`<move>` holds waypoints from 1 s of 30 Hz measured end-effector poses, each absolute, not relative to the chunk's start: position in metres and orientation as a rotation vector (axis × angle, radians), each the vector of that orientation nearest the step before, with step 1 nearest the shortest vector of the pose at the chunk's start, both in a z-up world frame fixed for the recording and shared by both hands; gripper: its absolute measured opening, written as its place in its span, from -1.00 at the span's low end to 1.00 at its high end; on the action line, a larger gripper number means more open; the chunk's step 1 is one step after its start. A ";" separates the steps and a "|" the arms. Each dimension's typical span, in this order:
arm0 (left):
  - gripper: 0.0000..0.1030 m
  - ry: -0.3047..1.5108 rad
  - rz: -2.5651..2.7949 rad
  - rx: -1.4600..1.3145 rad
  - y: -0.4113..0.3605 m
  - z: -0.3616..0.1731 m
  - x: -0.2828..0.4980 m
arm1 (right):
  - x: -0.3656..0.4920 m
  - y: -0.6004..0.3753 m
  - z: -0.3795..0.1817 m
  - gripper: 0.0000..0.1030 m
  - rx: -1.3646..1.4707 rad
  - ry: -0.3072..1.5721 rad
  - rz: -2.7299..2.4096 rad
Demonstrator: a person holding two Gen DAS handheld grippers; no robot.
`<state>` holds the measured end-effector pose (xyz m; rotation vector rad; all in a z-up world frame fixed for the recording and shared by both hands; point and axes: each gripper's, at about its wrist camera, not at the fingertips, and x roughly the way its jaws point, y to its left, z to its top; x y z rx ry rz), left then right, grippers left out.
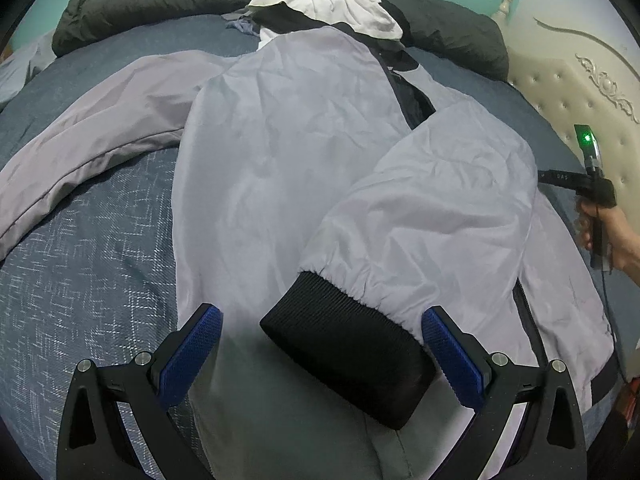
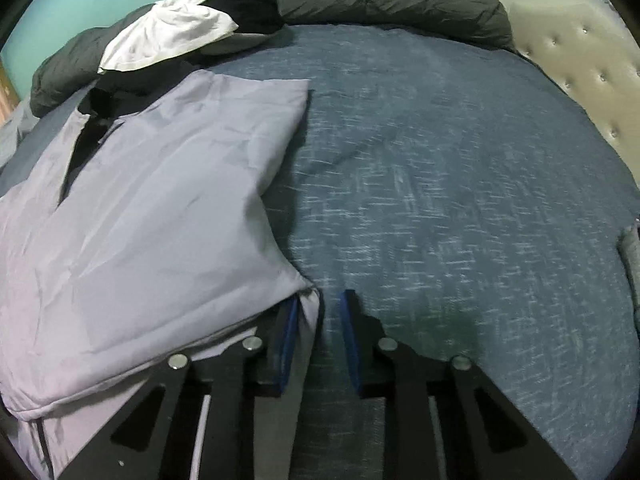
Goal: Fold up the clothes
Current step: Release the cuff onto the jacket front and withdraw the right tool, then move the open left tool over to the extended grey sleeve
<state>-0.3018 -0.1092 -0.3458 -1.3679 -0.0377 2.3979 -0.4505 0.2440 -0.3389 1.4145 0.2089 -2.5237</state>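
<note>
**Sleeve folded in, side edge comes next**

The grey jacket (image 1: 280, 152) lies flat on the bed (image 1: 80, 280). The left gripper (image 1: 322, 344) stands wide open around the black cuff (image 1: 344, 356). The right gripper (image 2: 320, 320), nearly closed, has the jacket's edge between its jaws; it must pinch firmly before folding.

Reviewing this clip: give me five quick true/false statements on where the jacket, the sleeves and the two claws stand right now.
1. The left claw stands wide open around the black cuff. True.
2. One sleeve is folded across the jacket front. True.
3. The jacket is red. False: it is pale lavender-grey.
4. The right claw is far from the jacket. False: jacket fabric lies between its fingers.
5. A white garment lies beyond the jacket's collar. True.
</note>
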 end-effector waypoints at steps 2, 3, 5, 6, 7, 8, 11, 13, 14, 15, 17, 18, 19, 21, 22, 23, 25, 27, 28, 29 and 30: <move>0.99 -0.035 2.399 -1.368 -0.109 -0.346 -0.302 | -0.451 0.244 -0.339 -0.64 1.425 0.207 -2.529; 0.99 -0.034 2.399 -1.368 -0.110 -0.346 -0.302 | -0.450 0.243 -0.339 -0.64 1.428 0.207 -2.533; 0.99 -0.036 2.397 -1.368 -0.111 -0.347 -0.302 | -0.450 0.244 -0.339 -0.64 1.421 0.197 -2.537; 0.99 -0.037 2.396 -1.369 -0.112 -0.348 -0.303 | -0.449 0.243 -0.338 -0.64 1.417 0.193 -2.535; 0.99 -0.037 2.396 -1.369 -0.112 -0.348 -0.303 | -0.448 0.243 -0.337 -0.64 1.403 0.179 -2.524; 0.99 -0.036 2.395 -1.369 -0.112 -0.348 -0.302 | -0.446 0.243 -0.336 -0.65 1.390 0.172 -2.514; 0.99 -0.039 2.392 -1.371 -0.114 -0.348 -0.302 | -0.447 0.247 -0.336 -0.65 1.406 0.176 -2.513; 0.99 -0.043 2.390 -1.372 -0.113 -0.347 -0.303 | -0.449 0.253 -0.337 -0.66 1.433 0.138 -2.510; 0.99 -0.045 2.390 -1.372 -0.113 -0.347 -0.303 | -0.448 0.255 -0.336 -0.66 1.431 0.124 -2.507; 0.99 -0.046 2.391 -1.371 -0.114 -0.347 -0.303 | -0.447 0.257 -0.335 -0.66 1.422 0.106 -2.504; 0.99 -0.046 2.390 -1.371 -0.114 -0.347 -0.303 | -0.444 0.261 -0.330 -0.66 1.391 0.075 -2.491; 0.99 -0.046 2.389 -1.371 -0.114 -0.347 -0.303 | -0.443 0.263 -0.328 -0.66 1.385 0.063 -2.483; 0.99 -0.048 2.388 -1.371 -0.114 -0.347 -0.303 | -0.442 0.266 -0.326 -0.66 1.390 0.046 -2.472; 0.99 -0.057 2.386 -1.370 -0.115 -0.347 -0.303 | -0.442 0.273 -0.324 -0.66 1.408 0.017 -2.464; 0.99 -0.060 2.386 -1.369 -0.115 -0.347 -0.304 | -0.441 0.276 -0.321 -0.66 1.411 0.014 -2.476; 0.99 -0.062 2.386 -1.368 -0.116 -0.346 -0.304 | -0.440 0.279 -0.318 -0.66 1.407 0.008 -2.489; 0.99 -0.064 2.386 -1.367 -0.116 -0.346 -0.304 | -0.438 0.284 -0.308 -0.66 1.356 -0.054 -2.514; 0.99 -0.063 2.386 -1.366 -0.117 -0.346 -0.302 | -0.437 0.280 -0.299 -0.66 1.292 -0.126 -2.494; 0.99 -0.062 2.386 -1.368 -0.117 -0.346 -0.302 | -0.436 0.275 -0.295 -0.66 1.264 -0.157 -2.470; 0.99 -0.059 2.384 -1.370 -0.117 -0.346 -0.301 | -0.436 0.269 -0.294 -0.66 1.248 -0.178 -2.439; 0.99 -0.055 2.383 -1.371 -0.116 -0.347 -0.301 | -0.435 0.261 -0.293 -0.66 1.234 -0.191 -2.404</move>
